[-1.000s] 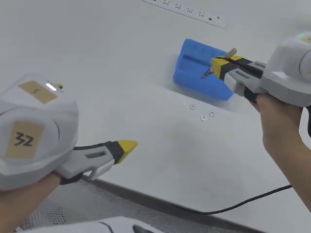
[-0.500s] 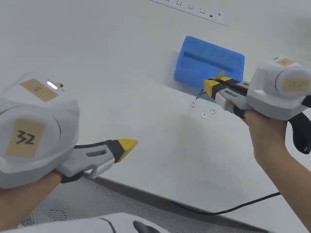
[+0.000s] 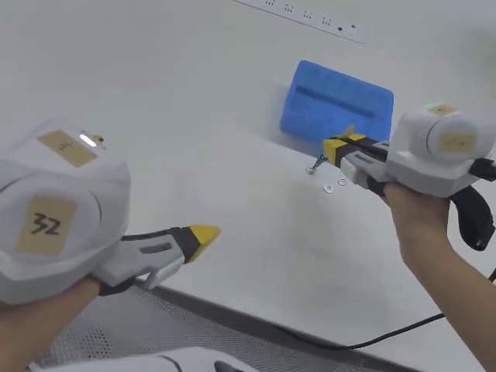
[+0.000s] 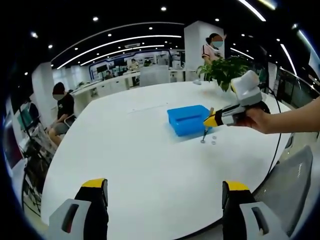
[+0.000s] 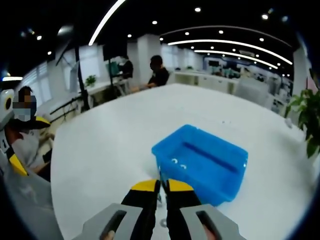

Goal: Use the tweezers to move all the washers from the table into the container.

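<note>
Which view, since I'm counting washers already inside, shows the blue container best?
The right gripper view: it looks down into the container from close, with two washers on its floor. The head view shows its inside unclear; the left gripper view shows it small and distant.

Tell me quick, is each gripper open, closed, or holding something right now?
Left gripper: open, holding nothing.
Right gripper: closed on the tweezers, tips down by the washers near the blue container.
</note>
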Available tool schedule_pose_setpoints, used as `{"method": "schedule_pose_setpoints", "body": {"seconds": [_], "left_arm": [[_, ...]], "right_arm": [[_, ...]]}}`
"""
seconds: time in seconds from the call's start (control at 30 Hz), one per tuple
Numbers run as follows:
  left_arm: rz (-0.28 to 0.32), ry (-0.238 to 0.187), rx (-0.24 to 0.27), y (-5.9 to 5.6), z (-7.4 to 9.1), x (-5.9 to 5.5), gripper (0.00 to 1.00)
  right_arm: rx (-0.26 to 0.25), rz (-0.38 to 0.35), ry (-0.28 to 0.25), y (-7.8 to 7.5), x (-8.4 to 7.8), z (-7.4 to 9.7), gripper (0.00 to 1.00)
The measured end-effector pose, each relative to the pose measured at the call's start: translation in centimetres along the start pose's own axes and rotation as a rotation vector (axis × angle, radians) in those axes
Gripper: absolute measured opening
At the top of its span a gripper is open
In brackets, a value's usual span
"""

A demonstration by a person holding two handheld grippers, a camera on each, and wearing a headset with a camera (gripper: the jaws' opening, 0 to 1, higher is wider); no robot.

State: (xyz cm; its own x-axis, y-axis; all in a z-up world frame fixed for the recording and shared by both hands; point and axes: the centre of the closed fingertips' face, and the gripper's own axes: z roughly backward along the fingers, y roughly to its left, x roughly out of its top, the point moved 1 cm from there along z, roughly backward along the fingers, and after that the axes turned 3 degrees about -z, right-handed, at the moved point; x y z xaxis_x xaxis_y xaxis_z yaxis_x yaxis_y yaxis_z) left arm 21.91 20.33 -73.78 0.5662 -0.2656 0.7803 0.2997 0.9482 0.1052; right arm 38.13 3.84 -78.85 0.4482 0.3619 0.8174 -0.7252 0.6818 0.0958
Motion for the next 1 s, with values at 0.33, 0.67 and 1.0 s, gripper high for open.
{"method": "schedule_pose_setpoints", "body": {"seconds": [0.33,0.67,1.0], "left_arm": [[-0.003,-0.001,-0.006,-0.1,-0.3,-0.1,0.97],[-0.006,-0.006,-0.003,0.0,-0.3,0.0,0.97],[-0.003,-0.013,-0.002,0.0,0.0,0.2,0.97]], "right_arm": [[-0.008,0.047,-0.015,0.0,-0.2,-0.1,0.02],[-0.003,0.062,0.01,-0.3,0.0,-0.3,0.01],[-0.019,0.051,-0.012,-0.4,1.5,0.8,0.0]]}}
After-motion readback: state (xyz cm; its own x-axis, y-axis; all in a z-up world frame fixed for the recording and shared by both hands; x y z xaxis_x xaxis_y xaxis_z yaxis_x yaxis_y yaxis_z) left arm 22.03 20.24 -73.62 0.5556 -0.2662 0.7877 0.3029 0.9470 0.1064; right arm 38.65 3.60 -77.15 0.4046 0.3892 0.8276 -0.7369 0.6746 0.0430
